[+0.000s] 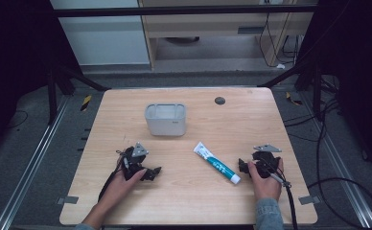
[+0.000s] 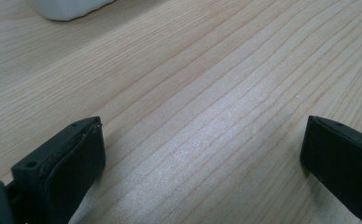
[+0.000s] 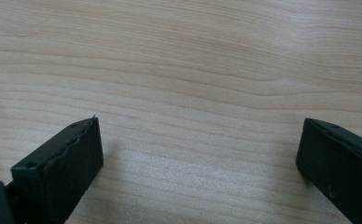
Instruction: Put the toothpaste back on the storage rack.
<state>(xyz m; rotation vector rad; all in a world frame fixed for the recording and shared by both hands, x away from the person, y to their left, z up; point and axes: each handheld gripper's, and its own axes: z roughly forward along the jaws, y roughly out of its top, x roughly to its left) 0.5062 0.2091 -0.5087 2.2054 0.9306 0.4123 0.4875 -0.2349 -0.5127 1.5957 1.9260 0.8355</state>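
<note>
The right gripper's [image 1: 244,166] fingers [image 3: 72,163] stand wide with only bare wood between them; the left gripper's [image 1: 154,171] fingers [image 2: 72,163] gape just as wide and hold nothing. Each gripper rests on the counter [image 1: 189,191] under a hand — the left hand [image 1: 122,184], the right hand [image 1: 265,182]. The toothpaste tube [image 1: 216,163] lies flat and slanted just beside the right gripper, apart from it; farther back stands a white bin [image 1: 165,120] — upright, near the counter's middle.
</note>
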